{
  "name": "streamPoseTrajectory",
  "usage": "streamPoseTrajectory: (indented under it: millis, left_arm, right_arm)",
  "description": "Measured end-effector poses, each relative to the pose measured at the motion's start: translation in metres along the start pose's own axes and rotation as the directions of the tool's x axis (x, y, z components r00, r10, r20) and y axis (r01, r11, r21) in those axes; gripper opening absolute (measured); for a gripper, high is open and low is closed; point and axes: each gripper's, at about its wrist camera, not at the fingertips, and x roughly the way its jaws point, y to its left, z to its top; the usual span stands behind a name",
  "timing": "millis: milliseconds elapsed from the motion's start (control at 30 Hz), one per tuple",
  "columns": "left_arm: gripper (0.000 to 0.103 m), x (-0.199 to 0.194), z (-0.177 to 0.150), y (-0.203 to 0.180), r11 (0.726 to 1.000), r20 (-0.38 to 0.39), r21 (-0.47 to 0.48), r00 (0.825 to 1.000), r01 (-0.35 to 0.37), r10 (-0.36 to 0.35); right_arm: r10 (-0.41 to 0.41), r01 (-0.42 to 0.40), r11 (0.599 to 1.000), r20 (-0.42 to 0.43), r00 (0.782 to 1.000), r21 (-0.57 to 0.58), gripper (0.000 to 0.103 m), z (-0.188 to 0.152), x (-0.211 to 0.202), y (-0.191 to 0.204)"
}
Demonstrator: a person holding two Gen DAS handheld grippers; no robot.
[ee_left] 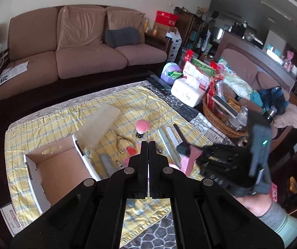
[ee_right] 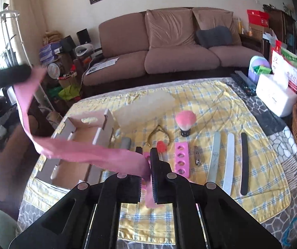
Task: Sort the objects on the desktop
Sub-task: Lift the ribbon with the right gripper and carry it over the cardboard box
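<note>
The right tool pinches a pink ribbon, which hangs in the air above the table. The left tool is pressed together with nothing in it. I think the ribbon goes in the open box, so lower it slowly and keep the long tail clear. The brush, clippers and nail files lie close by.

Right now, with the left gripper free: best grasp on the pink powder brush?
Probably the short black base of the pink powder brush, not the bristles. It stands upright on the yellow plaid cloth, fluffy head up, so come in low from the near side with the left gripper, fingers level, closing across the base. The head would just squash.
</note>
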Motion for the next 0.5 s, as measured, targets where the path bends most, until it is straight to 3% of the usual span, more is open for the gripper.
streamPoseTrajectory:
  millis: [233, 500]
  left_arm:
    - [0.000, -0.029, -0.013, 0.035, 0.997, 0.035, -0.072, 0.999, 0.030, -0.027]
    - [0.000, -0.074, 0.007, 0.057, 0.998, 0.085, -0.070, 0.996, 0.012, -0.006]
  right_arm:
    - [0.060, -0.051, 0.991, 0.074, 0.995, -0.127, 0.007, 0.093, -0.060, 0.066]
    - [0.137, -0.117, 0.972, 0.087, 0.987, -0.203, 0.007, 0.172, -0.079, 0.159]
